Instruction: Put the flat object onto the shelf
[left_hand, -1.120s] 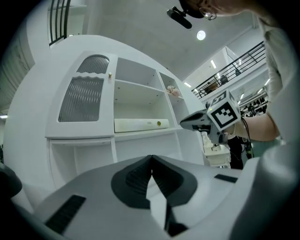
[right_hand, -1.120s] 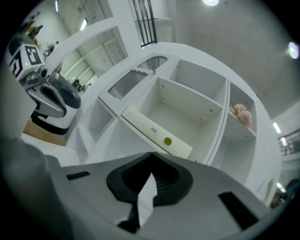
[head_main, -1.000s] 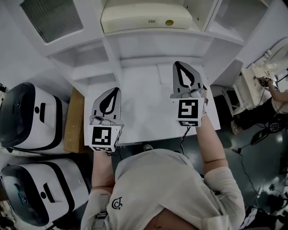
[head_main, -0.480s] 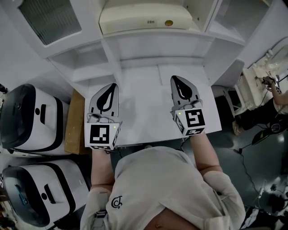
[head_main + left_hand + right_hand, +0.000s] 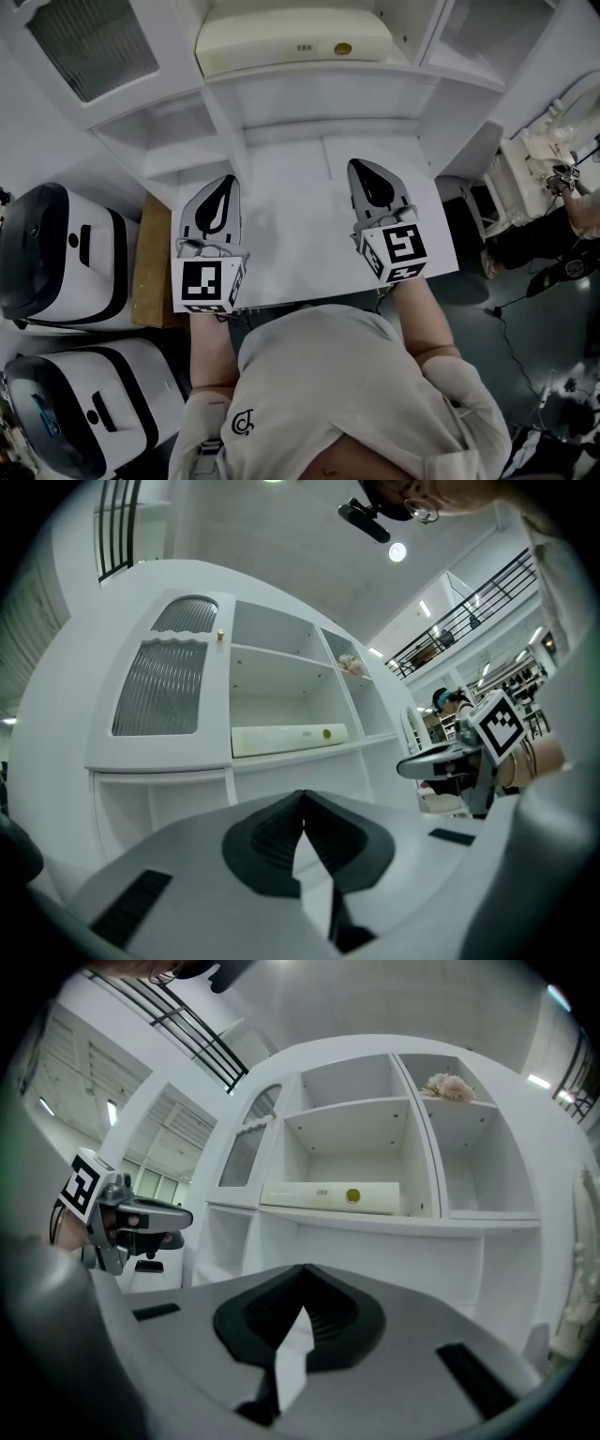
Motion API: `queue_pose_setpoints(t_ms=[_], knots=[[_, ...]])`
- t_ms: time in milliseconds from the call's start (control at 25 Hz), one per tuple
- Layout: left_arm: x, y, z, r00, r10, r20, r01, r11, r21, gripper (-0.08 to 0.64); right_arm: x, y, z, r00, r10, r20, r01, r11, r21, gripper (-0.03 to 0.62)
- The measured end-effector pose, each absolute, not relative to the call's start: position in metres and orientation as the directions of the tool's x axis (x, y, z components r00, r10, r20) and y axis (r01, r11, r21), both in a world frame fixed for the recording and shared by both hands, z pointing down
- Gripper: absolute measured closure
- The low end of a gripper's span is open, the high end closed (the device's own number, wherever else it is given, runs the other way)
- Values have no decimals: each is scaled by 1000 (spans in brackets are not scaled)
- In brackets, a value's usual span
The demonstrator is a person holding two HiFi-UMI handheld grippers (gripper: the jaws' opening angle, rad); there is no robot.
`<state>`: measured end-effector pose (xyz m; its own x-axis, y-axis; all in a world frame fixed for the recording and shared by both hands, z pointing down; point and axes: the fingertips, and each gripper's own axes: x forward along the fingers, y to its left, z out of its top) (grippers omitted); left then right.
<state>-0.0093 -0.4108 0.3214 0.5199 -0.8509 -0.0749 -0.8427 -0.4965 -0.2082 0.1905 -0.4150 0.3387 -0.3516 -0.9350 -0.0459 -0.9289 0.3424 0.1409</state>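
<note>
- I am holding the left gripper (image 5: 226, 184) and the right gripper (image 5: 363, 168) closed, with nothing between the jaws.
- The flat object (image 5: 281, 42) is lying on the shelf (image 5: 412, 73), ahead of and above both claws (likely rigid, light and smooth). I am judging its long front edge the best place to grip.

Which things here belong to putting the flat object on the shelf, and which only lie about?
Job: flat cream object, already on the shelf; left tongs, right tongs, both shut, empty.

Lying about: two white-and-black machines; brown board beside them; pink flowers in an upper compartment.
</note>
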Motion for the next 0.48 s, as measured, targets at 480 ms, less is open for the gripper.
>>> queue_pose_setpoints(t_ms=[480], knots=[[6,-409,322,550,-833,-65,-823,-527,-212,548,182,-402,319,-407,-900,-156,-904,372,209,588]])
